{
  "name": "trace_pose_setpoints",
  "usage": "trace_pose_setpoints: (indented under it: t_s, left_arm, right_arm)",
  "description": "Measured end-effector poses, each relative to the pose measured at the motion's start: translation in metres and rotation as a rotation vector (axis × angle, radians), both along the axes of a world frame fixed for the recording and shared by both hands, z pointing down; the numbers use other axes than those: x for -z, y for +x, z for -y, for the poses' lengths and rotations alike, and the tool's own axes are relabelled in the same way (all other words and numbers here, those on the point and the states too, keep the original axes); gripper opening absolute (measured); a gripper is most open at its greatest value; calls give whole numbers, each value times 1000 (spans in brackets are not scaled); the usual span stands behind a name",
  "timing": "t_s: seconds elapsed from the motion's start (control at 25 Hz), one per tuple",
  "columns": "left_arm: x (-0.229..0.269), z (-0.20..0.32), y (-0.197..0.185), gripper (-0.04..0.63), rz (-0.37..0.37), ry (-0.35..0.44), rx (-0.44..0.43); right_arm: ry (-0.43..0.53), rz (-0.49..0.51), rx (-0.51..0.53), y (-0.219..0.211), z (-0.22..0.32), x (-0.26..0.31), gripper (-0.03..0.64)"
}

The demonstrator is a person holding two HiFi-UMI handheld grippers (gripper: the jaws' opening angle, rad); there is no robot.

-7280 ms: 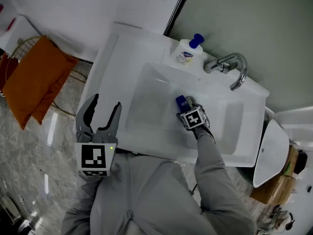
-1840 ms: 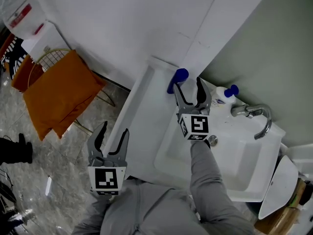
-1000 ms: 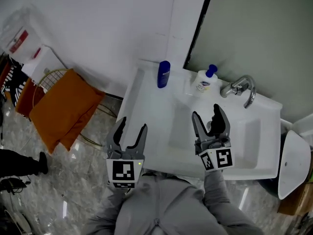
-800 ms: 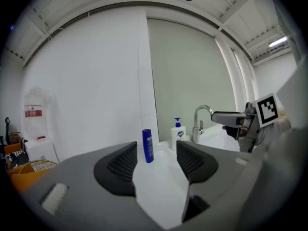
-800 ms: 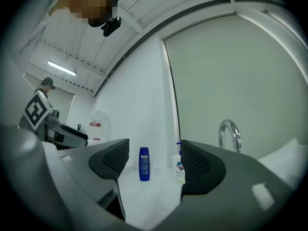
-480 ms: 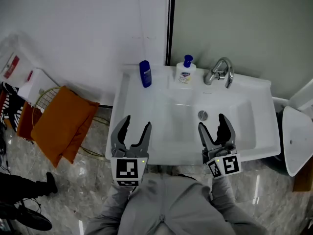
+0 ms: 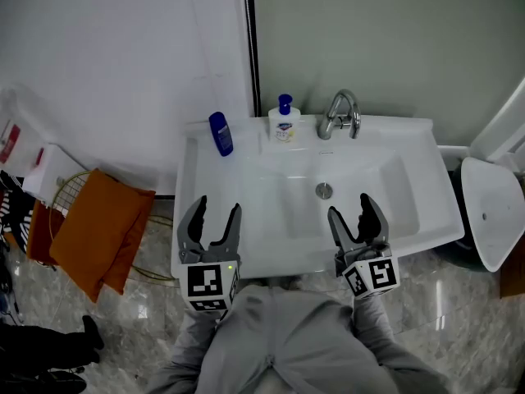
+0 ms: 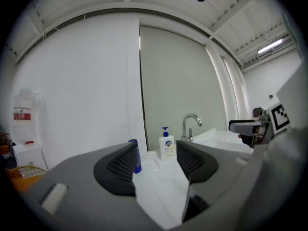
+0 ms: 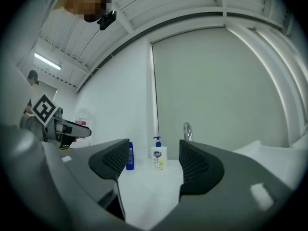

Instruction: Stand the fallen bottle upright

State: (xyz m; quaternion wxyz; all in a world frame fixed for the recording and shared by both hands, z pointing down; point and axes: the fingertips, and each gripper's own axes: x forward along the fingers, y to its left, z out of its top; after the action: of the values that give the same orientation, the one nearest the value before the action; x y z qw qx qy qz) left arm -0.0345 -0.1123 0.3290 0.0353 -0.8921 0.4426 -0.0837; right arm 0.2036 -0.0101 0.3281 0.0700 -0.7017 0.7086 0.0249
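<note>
The left gripper hangs at the sink's front edge, jaws wide and empty. Behind it the blue bottle now stands upright on the back left corner, just short of the rim, so the job looks done. Soap dispenser and tap stand apart from it, and the right gripper has drawn back to the front rim, jaws spread on nothing, the basin open ahead.

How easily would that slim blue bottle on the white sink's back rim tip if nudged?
Probably easily: the slim blue bottle stands tall and narrow on the flat rim of the white sink. Once down, its rounded body would likely roll, perhaps into the basin. It looks like smooth plastic, so probably light and slippery.
</note>
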Motion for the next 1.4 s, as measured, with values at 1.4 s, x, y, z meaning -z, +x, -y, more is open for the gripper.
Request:
trace_pose_setpoints:
  t_s: [1.4]
  left_arm:
    - [-15, 39, -8, 304, -23, -41, 30]
  right_arm:
    - [-64, -80, 19, -16, 51, -13, 273]
